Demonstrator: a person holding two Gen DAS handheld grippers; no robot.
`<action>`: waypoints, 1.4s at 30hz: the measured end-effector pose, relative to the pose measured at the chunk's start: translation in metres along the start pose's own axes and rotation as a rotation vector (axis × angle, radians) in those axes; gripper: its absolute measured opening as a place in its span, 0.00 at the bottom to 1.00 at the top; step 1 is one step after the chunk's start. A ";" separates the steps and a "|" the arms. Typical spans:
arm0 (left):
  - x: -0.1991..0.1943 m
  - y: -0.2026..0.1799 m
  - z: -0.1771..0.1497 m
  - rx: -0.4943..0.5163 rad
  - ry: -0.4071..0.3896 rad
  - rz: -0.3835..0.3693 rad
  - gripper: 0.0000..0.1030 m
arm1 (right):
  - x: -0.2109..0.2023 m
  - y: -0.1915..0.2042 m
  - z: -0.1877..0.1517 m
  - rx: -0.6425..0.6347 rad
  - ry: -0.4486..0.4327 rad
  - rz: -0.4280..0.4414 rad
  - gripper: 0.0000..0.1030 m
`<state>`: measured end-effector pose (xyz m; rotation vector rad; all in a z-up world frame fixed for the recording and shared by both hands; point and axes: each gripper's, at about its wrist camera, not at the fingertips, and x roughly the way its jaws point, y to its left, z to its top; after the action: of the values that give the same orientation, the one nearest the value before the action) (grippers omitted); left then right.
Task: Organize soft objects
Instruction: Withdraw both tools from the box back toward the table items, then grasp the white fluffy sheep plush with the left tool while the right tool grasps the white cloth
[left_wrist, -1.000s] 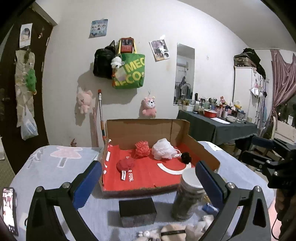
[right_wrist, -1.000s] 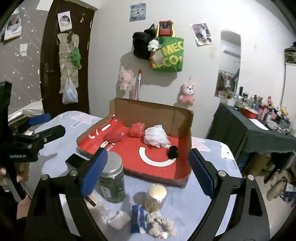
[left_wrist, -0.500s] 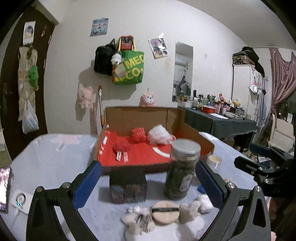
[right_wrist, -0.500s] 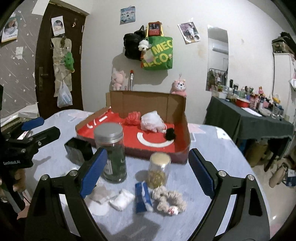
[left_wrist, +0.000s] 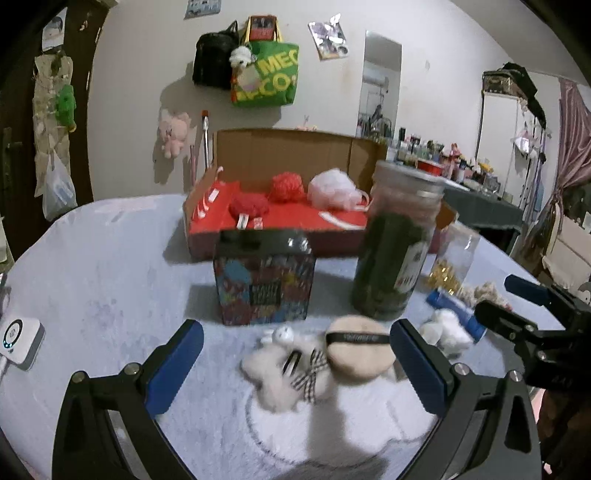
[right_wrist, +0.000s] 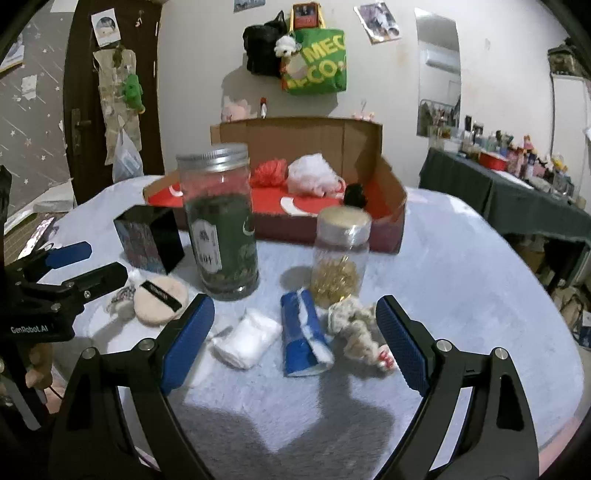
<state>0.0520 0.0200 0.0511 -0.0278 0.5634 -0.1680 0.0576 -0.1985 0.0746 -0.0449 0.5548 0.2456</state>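
Spanning the bottom of the left wrist view, the left gripper (left_wrist: 295, 358) is seen with its blue-padded jaws spread wide and nothing clamped; a fluffy white plush hair clip with a checked bow (left_wrist: 284, 373) and a round beige powder puff with a black band (left_wrist: 356, 350) lie between them at lower centre, untouched. A dark patterned square box (left_wrist: 264, 277) is placed just above the clip, and a tall glass jar of dark green contents with a metal lid (left_wrist: 397, 243) stands right of centre. An open cardboard box with a red lining (left_wrist: 280, 218) is seen at centre, holding a red mesh ball (left_wrist: 286, 187), a red plush piece (left_wrist: 248, 206) and a white mesh pouf (left_wrist: 334, 189). In the right wrist view, the right gripper (right_wrist: 295, 338) is likewise held wide apart and empty, low over the pale blue fleece tablecloth (right_wrist: 461, 280). Between its pads are seen a folded white cloth (right_wrist: 247, 338), a blue and white packet (right_wrist: 303, 338) and a beige fuzzy scrunchie (right_wrist: 354, 326). A small clear jar of gold bits (right_wrist: 340, 258) stands just above these.
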 end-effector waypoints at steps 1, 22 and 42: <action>0.001 0.001 -0.002 0.004 0.009 0.002 1.00 | 0.001 0.000 -0.001 0.001 0.005 0.002 0.87; 0.027 0.014 -0.009 0.051 0.188 0.034 1.00 | 0.021 0.017 -0.008 0.046 0.090 0.179 0.87; 0.040 0.026 0.003 0.108 0.230 0.073 0.90 | 0.024 0.022 -0.008 0.022 0.099 0.196 0.77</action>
<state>0.0910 0.0388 0.0310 0.1183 0.7826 -0.1306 0.0676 -0.1730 0.0555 0.0188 0.6611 0.4299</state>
